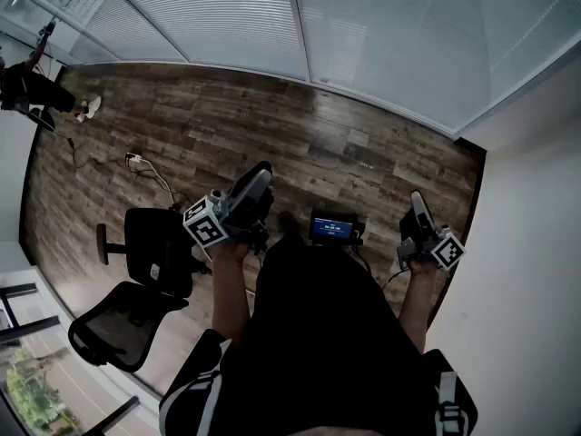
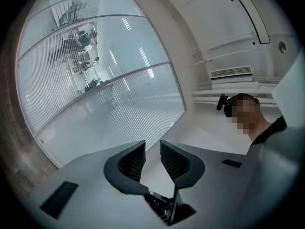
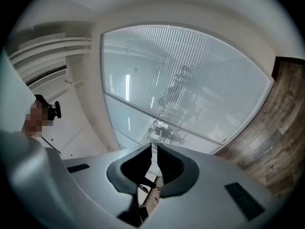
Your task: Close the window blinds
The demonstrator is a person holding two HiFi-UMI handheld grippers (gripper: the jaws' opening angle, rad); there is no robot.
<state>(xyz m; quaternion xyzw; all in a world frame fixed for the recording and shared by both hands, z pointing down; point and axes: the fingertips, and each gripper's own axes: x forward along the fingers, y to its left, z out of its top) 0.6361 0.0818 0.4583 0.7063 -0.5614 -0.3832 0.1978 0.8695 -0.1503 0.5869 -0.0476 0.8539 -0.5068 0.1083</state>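
Note:
The window blinds (image 1: 227,16) run along the far wall, their thin horizontal slats covering glass panels split by a pale frame post (image 1: 298,25). My left gripper (image 1: 261,173) is held in front of my body, well short of the blinds (image 2: 109,99); in the left gripper view its jaws (image 2: 153,144) stand a little apart with nothing between them. My right gripper (image 1: 416,198) is raised at the right, also clear of the blinds (image 3: 190,80). In the right gripper view its jaws (image 3: 154,147) are shut on nothing.
A black office chair (image 1: 136,280) stands at my left on the wooden floor (image 1: 300,134). A white cable (image 1: 150,173) lies on the floor. A person (image 1: 27,89) is at the far left. A white wall (image 1: 536,243) closes the right side.

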